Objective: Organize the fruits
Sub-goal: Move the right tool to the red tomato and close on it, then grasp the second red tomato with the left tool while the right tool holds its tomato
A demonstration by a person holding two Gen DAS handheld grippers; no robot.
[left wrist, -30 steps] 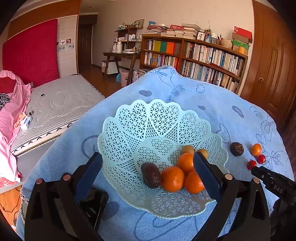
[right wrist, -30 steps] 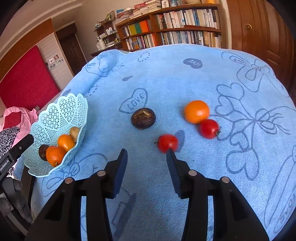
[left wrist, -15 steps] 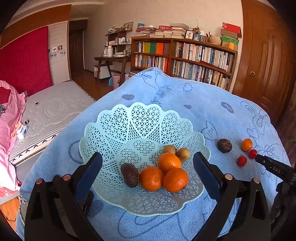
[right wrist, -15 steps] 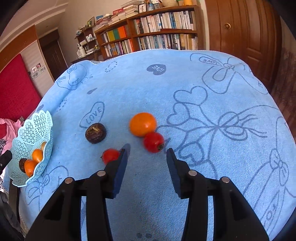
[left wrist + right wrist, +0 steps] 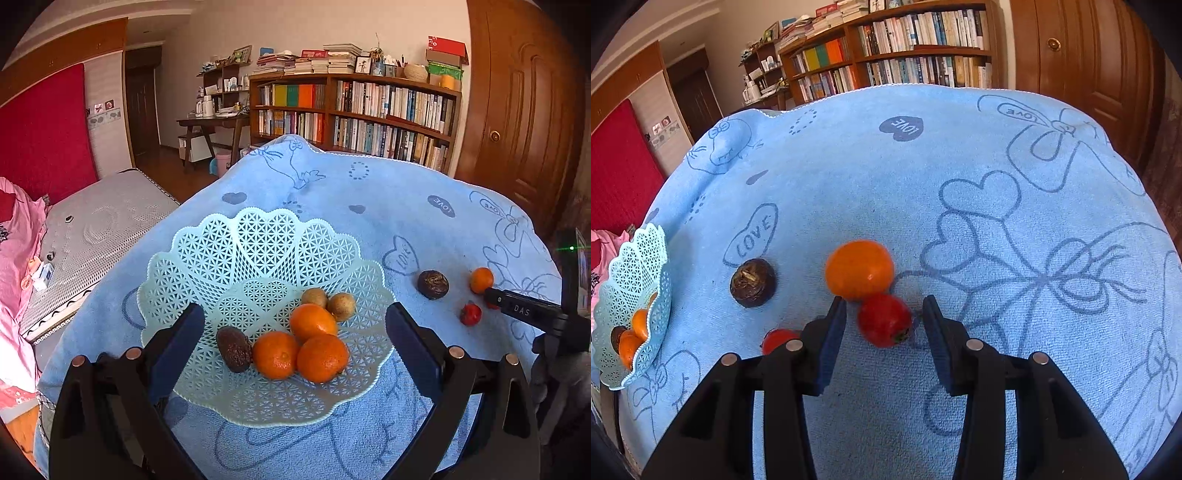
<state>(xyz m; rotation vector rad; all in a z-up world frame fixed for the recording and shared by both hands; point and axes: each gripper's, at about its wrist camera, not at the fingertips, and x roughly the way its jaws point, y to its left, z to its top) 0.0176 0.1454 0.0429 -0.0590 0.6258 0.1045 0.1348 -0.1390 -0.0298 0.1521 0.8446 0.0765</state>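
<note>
Your right tool [image 5: 884, 319]: open, fingers either side of small round red fruit [image 5: 884, 320] | your left tool [image 5: 294, 325]: open, over pale-green plastic lattice basket [image 5: 258, 236] near worktop's left edge

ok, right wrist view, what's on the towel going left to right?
Basket → dark brown fruit → small red fruit → orange. The other red fruit sits just below the orange, between the right gripper's open jaws.
</note>
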